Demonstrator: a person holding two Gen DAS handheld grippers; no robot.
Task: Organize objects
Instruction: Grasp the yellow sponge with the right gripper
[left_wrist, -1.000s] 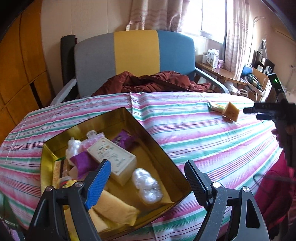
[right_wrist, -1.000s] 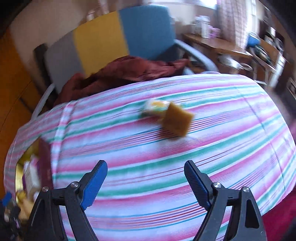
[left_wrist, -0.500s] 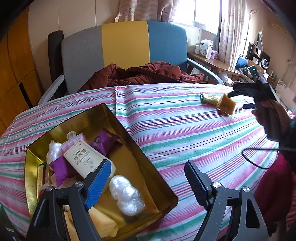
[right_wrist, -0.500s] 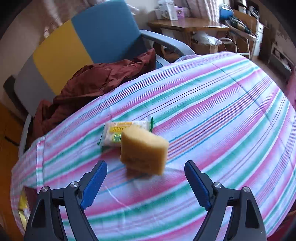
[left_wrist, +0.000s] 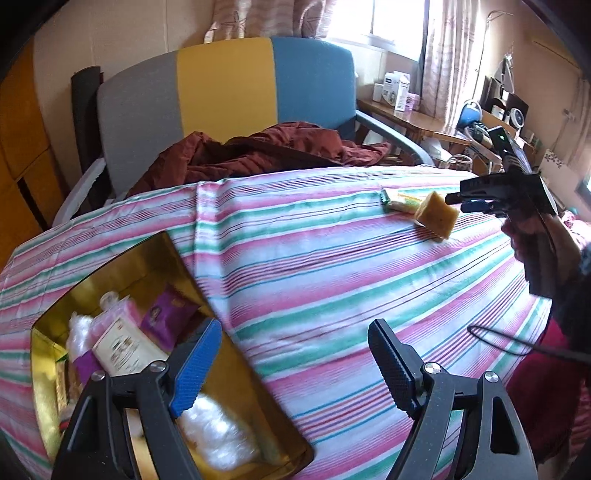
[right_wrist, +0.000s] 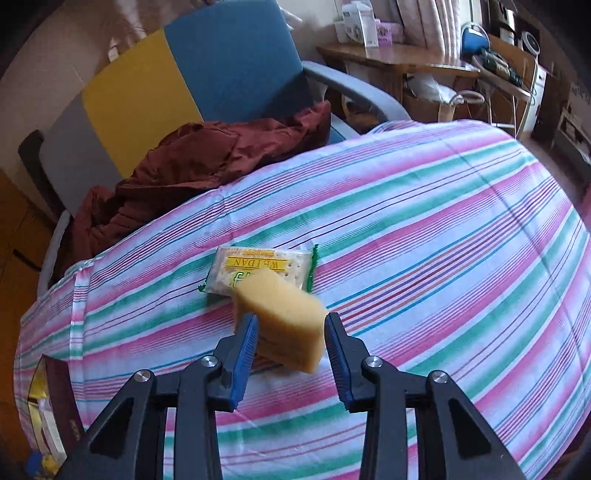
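Note:
A yellow sponge (right_wrist: 286, 317) rests on the striped tablecloth, leaning on a yellow-and-white cracker packet (right_wrist: 258, 271). My right gripper (right_wrist: 291, 338) has its fingers on either side of the sponge, narrowed around it; the pads look close to its sides without squeezing it. The sponge (left_wrist: 436, 214) and packet (left_wrist: 400, 199) also show far right in the left wrist view, beside the right gripper (left_wrist: 458, 201). My left gripper (left_wrist: 295, 363) is open and empty above the edge of a gold tin (left_wrist: 236, 354) holding packets, a white box and plastic bags.
A grey, yellow and blue armchair (left_wrist: 225, 99) with a maroon garment (left_wrist: 266, 155) stands behind the table. A wooden side table (right_wrist: 399, 62) with boxes is at the back right. The tin's corner (right_wrist: 48, 406) shows at lower left in the right wrist view.
My right gripper has moved forward to the sponge and its fingers have narrowed around it. My left gripper has drifted right, so the tin sits further left and lower.

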